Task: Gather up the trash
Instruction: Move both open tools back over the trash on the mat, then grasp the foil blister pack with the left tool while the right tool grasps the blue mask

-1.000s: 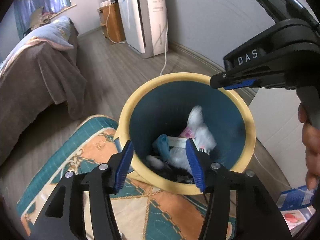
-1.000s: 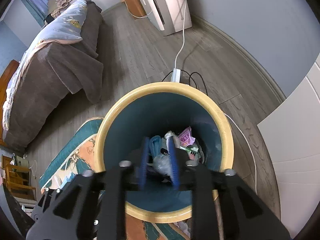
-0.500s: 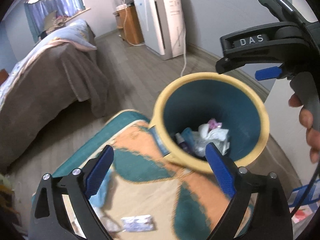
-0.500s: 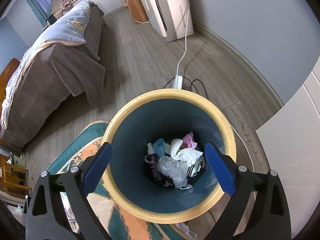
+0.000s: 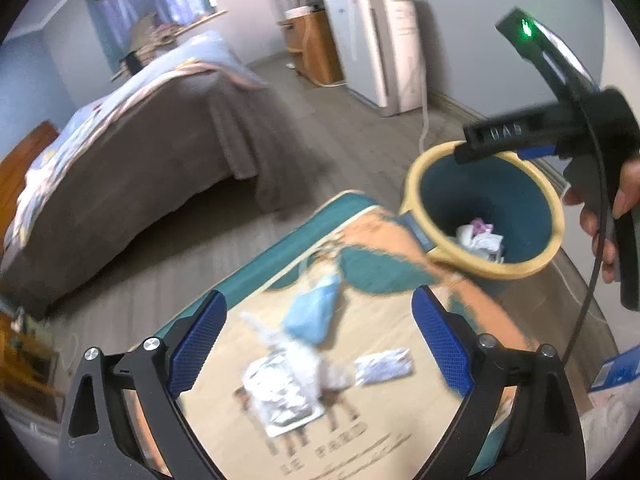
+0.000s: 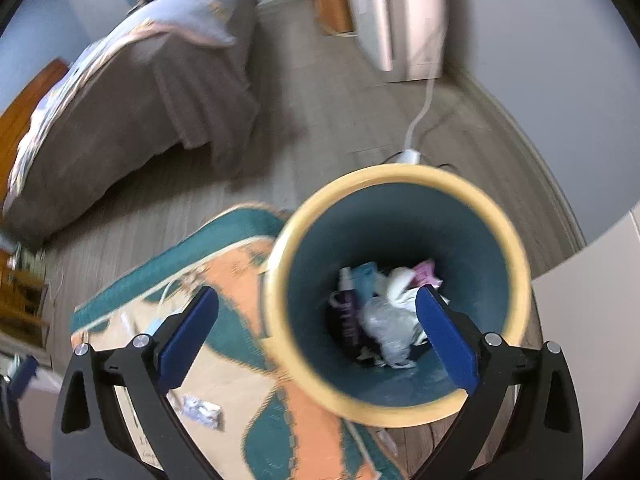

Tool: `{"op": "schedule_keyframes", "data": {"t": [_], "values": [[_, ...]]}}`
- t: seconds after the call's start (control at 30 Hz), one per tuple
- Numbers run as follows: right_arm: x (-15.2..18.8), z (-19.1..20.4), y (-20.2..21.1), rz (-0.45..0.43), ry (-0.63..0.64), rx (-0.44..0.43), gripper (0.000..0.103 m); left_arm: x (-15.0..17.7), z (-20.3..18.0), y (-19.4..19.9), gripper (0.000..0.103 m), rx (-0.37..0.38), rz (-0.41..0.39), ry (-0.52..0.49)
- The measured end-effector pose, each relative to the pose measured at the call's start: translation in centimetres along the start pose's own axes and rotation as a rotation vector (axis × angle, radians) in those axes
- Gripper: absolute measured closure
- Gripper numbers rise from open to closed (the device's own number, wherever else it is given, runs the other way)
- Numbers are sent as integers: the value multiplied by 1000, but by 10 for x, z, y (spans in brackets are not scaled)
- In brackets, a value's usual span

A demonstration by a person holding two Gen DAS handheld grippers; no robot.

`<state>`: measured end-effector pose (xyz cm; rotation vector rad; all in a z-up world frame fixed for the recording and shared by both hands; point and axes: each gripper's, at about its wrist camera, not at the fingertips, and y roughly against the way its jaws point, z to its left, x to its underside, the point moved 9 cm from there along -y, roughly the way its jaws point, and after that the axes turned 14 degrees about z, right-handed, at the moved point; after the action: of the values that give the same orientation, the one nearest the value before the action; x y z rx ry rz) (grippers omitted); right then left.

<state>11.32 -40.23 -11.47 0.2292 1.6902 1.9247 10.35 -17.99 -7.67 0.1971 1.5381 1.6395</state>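
A teal bin with a yellow rim (image 5: 486,270) stands at the rug's corner and holds crumpled trash (image 6: 390,320) and a purple bottle (image 6: 348,318). My left gripper (image 5: 319,296) is open with nothing between its fingers, above the patterned rug (image 5: 380,432). Below it lie a blue face mask (image 5: 314,314), a silver wrapper (image 5: 280,396) and a small white packet (image 5: 384,364). My right gripper (image 6: 316,296) hangs over the bin's near-left rim (image 6: 280,264); its jaws are opening and hold nothing. A hand (image 5: 618,204) holds it.
A bed under a brown cover (image 5: 140,152) fills the left. A white appliance (image 5: 380,48) and wooden cabinet stand by the far wall, with a cord and power strip (image 6: 408,156) on the floor behind the bin. A blue carton (image 5: 616,368) lies at the right.
Both grippers went from nearly shut to wide open, and white and clear trash landed in the bin. The left gripper swung off the bin to over the rug. The right one shifted left.
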Motion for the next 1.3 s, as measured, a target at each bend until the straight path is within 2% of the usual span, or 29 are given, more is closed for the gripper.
{"op": "schedule_keyframes", "data": {"t": [0.23, 0.33, 0.4, 0.53, 0.67, 0.83, 1.03, 1.13, 1.3], "values": [[15, 63, -14, 37, 179, 38, 6, 48, 70, -2, 7, -58, -6, 146], [24, 85, -22, 54, 255, 61, 6, 65, 91, -21, 7, -72, 60, 179], [31, 97, -30, 73, 299, 89, 6, 71, 102, -26, 7, -74, 62, 192], [40, 112, -44, 110, 307, 92, 6, 83, 115, -46, 7, -36, 118, 251], [53, 133, -62, 164, 327, 71, 6, 98, 114, -71, 7, -3, 183, 292], [55, 142, -72, 165, 367, 118, 6, 117, 96, -107, 7, -15, 286, 260], [46, 130, -87, 188, 318, 131, 6, 124, 85, -135, 7, 10, 343, 265], [44, 130, -93, 198, 304, 125, 6, 121, 82, -143, 7, 41, 351, 285], [38, 136, -99, 197, 325, 136, 6, 114, 73, -153, 7, 64, 362, 261]]}}
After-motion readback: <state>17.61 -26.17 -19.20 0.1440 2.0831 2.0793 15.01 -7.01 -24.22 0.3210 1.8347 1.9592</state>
